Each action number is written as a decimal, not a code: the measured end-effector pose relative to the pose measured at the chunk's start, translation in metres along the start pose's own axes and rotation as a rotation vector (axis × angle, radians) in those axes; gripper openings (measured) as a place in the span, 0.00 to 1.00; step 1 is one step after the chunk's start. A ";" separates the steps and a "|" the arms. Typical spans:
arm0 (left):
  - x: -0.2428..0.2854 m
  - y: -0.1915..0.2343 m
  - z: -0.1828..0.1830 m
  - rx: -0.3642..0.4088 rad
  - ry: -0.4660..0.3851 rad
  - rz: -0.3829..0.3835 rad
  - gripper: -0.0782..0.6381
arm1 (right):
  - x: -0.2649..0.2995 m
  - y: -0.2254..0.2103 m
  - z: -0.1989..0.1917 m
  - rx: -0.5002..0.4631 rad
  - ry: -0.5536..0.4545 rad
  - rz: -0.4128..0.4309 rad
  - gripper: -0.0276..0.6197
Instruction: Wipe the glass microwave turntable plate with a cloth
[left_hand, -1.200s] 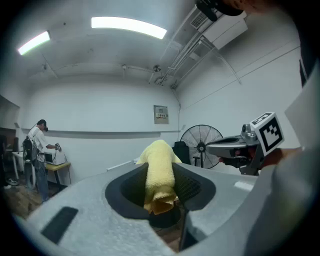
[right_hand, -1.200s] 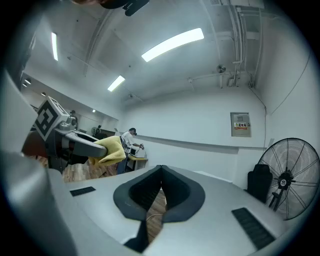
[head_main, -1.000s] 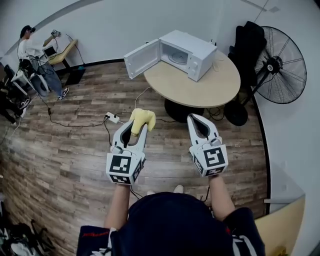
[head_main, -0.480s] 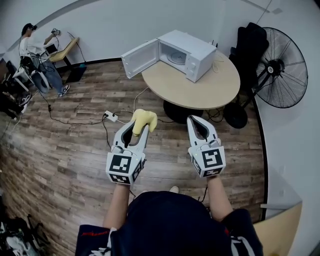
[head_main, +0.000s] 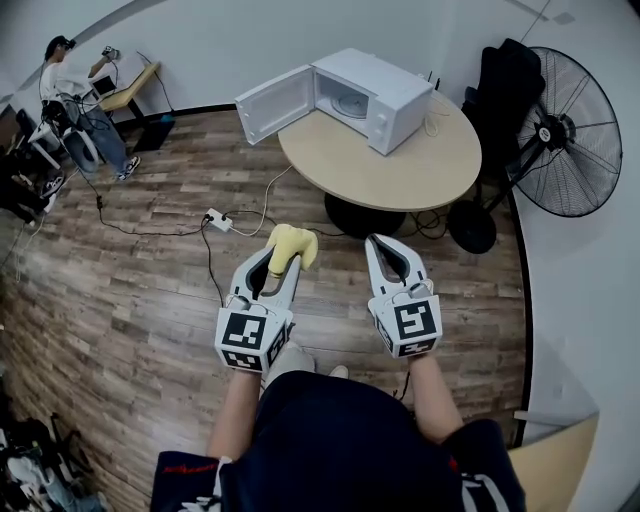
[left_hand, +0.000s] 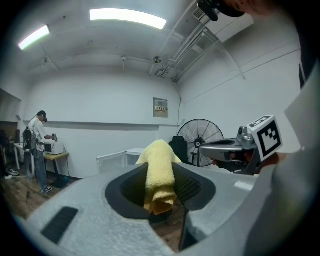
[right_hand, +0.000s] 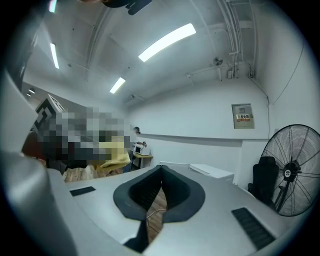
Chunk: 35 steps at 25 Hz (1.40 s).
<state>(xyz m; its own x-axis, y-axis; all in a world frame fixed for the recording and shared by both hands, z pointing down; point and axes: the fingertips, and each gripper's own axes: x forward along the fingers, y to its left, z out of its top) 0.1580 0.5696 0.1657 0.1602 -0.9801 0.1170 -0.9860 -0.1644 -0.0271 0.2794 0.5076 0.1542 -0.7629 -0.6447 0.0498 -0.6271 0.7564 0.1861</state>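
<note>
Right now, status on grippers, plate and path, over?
Left gripper shut on yellow cloth. Right gripper shut, empty. Glass plate inside open microwave on table, grippers not there yet. Power strip, cable on floor ahead.

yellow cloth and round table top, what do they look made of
The yellow cloth looks like soft microfibre or terry: matte, fuzzy, with limp rolled folds. The round table top looks like laminate or painted wood: smooth, even pale beige, no grain visible, so uncertain.
</note>
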 end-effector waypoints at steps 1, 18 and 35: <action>0.002 -0.001 0.001 -0.002 0.001 0.002 0.30 | 0.001 0.000 -0.001 -0.001 0.002 0.007 0.06; 0.086 0.041 0.008 -0.003 -0.001 -0.028 0.30 | 0.072 -0.035 -0.014 -0.009 0.037 0.003 0.06; 0.187 0.204 0.029 -0.031 -0.004 -0.068 0.30 | 0.261 -0.049 0.004 -0.024 0.076 -0.045 0.06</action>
<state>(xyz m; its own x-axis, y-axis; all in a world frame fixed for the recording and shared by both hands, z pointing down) -0.0113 0.3493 0.1532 0.2270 -0.9672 0.1138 -0.9738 -0.2272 0.0119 0.1105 0.3026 0.1545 -0.7196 -0.6849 0.1146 -0.6555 0.7244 0.2134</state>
